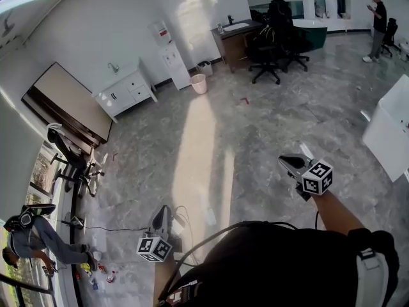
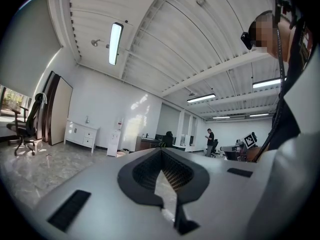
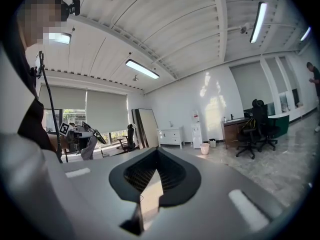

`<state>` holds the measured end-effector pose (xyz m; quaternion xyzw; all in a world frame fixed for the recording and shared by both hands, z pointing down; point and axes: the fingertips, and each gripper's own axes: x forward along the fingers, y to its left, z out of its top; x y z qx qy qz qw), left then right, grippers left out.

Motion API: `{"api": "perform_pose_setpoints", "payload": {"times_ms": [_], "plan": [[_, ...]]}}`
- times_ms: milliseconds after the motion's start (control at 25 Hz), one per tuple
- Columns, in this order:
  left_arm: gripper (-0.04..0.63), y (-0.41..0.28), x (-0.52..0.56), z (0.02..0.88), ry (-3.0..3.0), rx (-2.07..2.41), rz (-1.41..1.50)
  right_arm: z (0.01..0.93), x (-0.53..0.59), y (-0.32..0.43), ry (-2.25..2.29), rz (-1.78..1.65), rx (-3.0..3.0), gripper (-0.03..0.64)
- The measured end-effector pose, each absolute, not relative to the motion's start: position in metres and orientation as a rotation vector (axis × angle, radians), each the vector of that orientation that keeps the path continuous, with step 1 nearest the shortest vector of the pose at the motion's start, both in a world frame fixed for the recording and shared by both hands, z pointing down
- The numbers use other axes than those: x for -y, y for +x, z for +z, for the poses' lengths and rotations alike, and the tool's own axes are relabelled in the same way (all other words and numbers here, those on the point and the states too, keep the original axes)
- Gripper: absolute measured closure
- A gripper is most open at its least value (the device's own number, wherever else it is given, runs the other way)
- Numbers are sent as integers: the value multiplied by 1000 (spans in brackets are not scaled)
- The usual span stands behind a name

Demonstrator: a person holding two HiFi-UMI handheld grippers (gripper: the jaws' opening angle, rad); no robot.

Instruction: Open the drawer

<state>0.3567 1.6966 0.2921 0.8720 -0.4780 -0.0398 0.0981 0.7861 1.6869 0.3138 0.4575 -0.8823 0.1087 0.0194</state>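
In the head view, the left tongs (image 1: pixel 162 211) sit low at the left with their marker cube nearest the camera, and the right tongs (image 1: pixel 284 161) reach out at the right from a black-sleeved arm. Both hang over the marble floor (image 1: pixel 211 139). A white cabinet (image 1: pixel 124 94) stands against the far wall, well apart from both tongs. Its drawers (image 1: pixel 137 89) are on its right side, and all of them are closed. A water dispenser (image 1: pixel 173 61) and a bin (image 1: pixel 199 83) stand just to the right of the cabinet, with 2 black chairs (image 1: pixel 275 40) further right. In the left gripper view, the left tongs (image 2: pixel 160 151) are together at the tips with nothing between them. The cabinet (image 2: pixel 82 133) is far off at the left, and a person (image 2: pixel 210 141) stands at the back. In the right gripper view, the right tongs (image 3: pixel 157 149) also meet at the tips and hold nothing. The cabinet (image 3: pixel 171 135) sits at the far wall just above them, with the bin (image 3: pixel 204 148) and a chair (image 3: pixel 249 133) to its right.
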Motion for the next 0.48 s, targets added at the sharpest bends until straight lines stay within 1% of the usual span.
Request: {"api": "perform_pose_setpoints", "payload": {"times_ms": [280, 480], "plan": [[595, 368, -1689, 302, 2576, 1412, -94, 336, -1678, 794, 1408, 377, 2741, 620], [595, 353, -1663, 311, 2567, 1398, -114, 341, -1653, 774, 1388, 376, 2727, 620]]}}
